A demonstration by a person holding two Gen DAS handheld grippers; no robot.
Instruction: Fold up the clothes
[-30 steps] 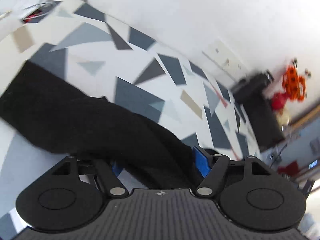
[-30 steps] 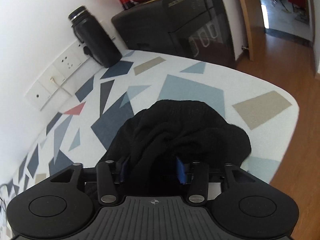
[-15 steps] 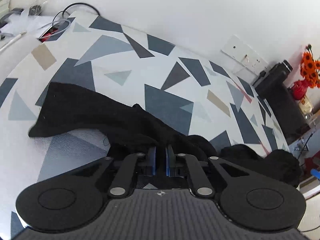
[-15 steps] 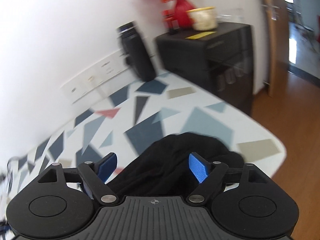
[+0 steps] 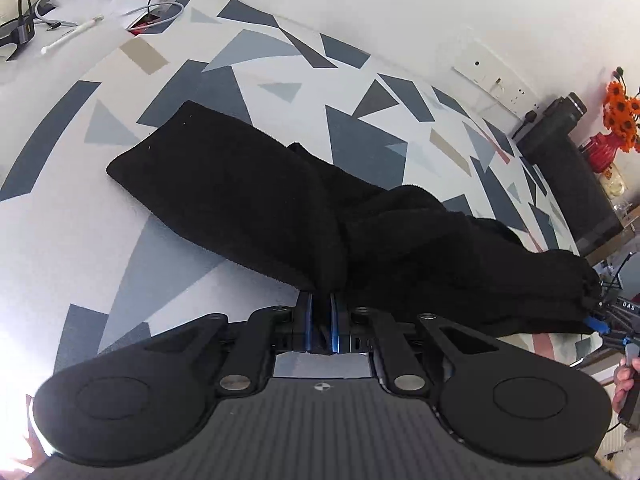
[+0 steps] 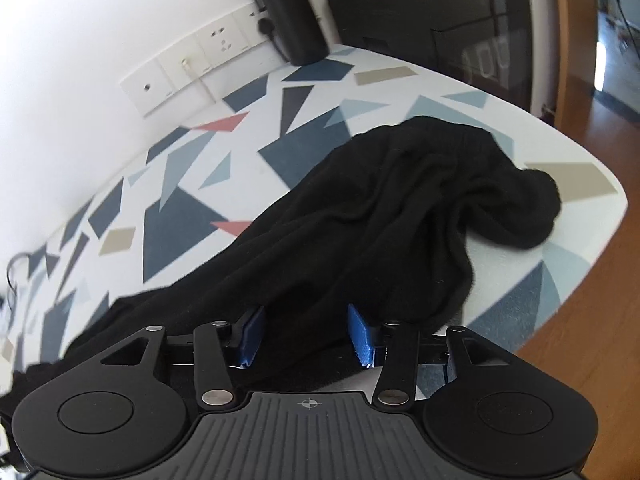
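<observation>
Left wrist view: the left gripper [image 5: 321,316] pinches the near edge of the black garment [image 5: 248,196], flat at left, bunched at right. The right gripper [image 6: 306,330] is closing with rumpled fabric between its jaws.

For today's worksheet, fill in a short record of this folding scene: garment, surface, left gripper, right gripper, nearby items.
garment: black garment, bunched at one end, lying across the table
surface: table with a triangle pattern
left gripper: shut on the garment's edge
right gripper: fingers closing, cloth between them, not yet pinched
nearby items: black bottle, wall sockets, black cabinet
</observation>
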